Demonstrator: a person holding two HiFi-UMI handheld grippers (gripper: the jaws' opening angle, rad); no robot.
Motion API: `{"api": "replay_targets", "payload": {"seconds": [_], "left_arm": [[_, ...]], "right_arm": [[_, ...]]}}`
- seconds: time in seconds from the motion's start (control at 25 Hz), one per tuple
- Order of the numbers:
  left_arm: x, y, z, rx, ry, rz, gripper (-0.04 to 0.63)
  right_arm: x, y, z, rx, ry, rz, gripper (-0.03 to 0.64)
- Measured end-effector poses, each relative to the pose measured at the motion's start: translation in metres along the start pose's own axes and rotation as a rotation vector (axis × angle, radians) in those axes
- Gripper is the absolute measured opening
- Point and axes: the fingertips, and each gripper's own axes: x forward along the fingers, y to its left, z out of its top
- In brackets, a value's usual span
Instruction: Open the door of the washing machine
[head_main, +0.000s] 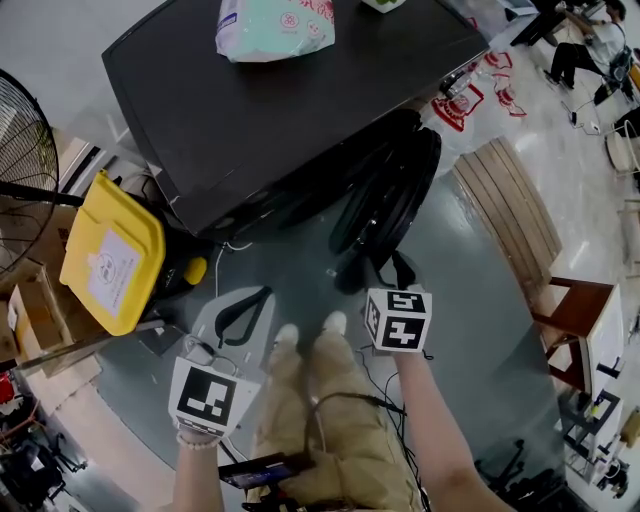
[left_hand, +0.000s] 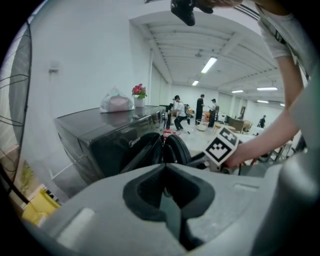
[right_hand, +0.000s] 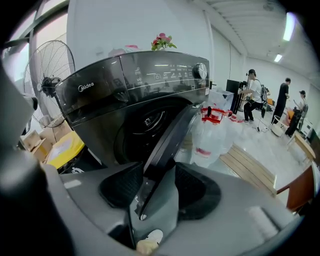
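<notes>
Glossy grey floor (head_main: 470, 300); boxy dark washing machine (head_main: 280, 110), round door (head_main: 390, 195) edge between wide right fingers (right_hand: 120, 185); left fingers (left_hand: 145, 192) together.

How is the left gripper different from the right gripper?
The left gripper is shut with nothing in it; the right gripper has its jaws wide apart, with the edge of the door between them. The left gripper is held back from the washing machine; the right gripper is right at the door. Both are grey.
</notes>
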Motion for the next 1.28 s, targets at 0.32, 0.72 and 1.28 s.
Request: {"api": "replay_targets", "payload": {"seconds": [0.32, 0.72, 1.28], "left_arm": [[-0.003, -0.005, 0.004, 0.003, -0.001, 0.005, -0.006], [0.002, -0.014, 0.012, 0.033, -0.001, -0.021, -0.006], [0.032, -0.038, 0.033, 0.095, -0.005, -0.111, -0.006]], "right_arm": [[-0.006, -0.008, -0.005, -0.009, -0.004, -0.006, 0.186], [-0.027, -0.040, -0.023, -0.008, 0.011, -0.072, 0.169], [-0.062, -0.129, -0.047, 0.066, 0.033, -0.227, 0.127]]}}
